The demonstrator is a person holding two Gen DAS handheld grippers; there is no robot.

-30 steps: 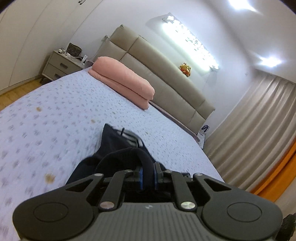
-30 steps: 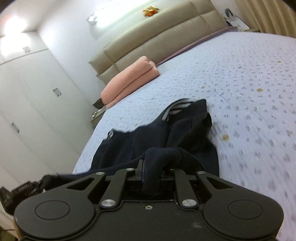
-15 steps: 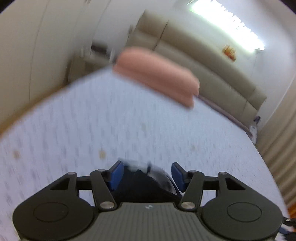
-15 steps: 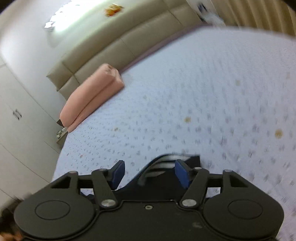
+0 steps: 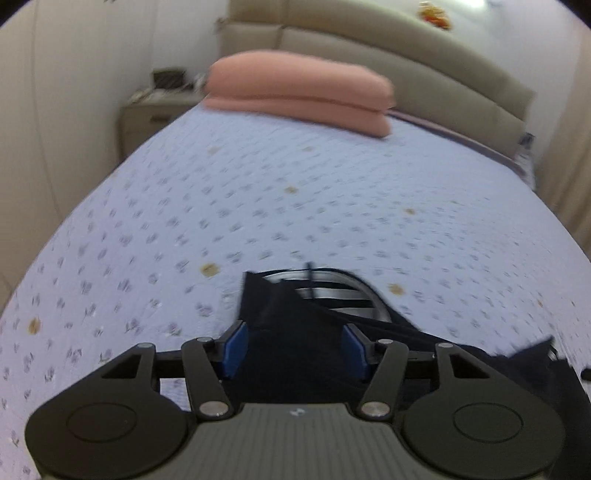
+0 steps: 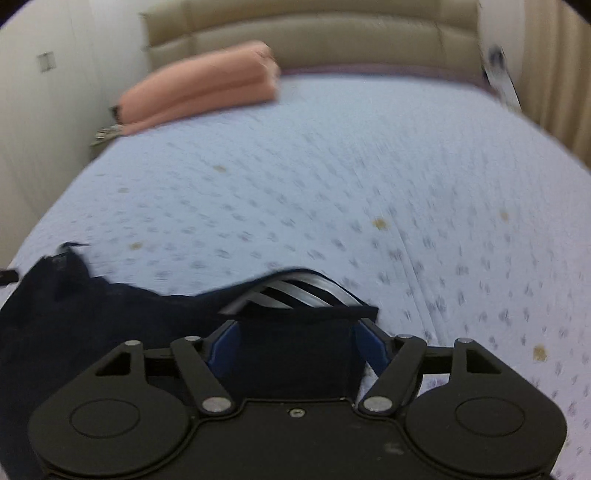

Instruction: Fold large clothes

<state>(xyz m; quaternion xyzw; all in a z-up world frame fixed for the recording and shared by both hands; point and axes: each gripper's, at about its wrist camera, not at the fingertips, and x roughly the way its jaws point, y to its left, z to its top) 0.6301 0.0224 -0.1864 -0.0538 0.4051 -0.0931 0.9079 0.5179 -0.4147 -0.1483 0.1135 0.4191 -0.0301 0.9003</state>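
A second ago both my grippers pinched the dark garment (image 5: 295, 354); now left gripper (image 5: 295, 350) and right gripper (image 6: 295, 350) fingers are apart, garment dropped at lower frame on the bed (image 5: 258, 192), fold apparently laid.

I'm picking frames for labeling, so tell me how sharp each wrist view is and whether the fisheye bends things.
Left wrist view: bedspread mildly motion-blurred, pink pillow soft, dark garment edge smeared; bed curves strongly. Right wrist view: blurrier, bedspread print streaked, headboard soft; gripper fingers sharp in both.
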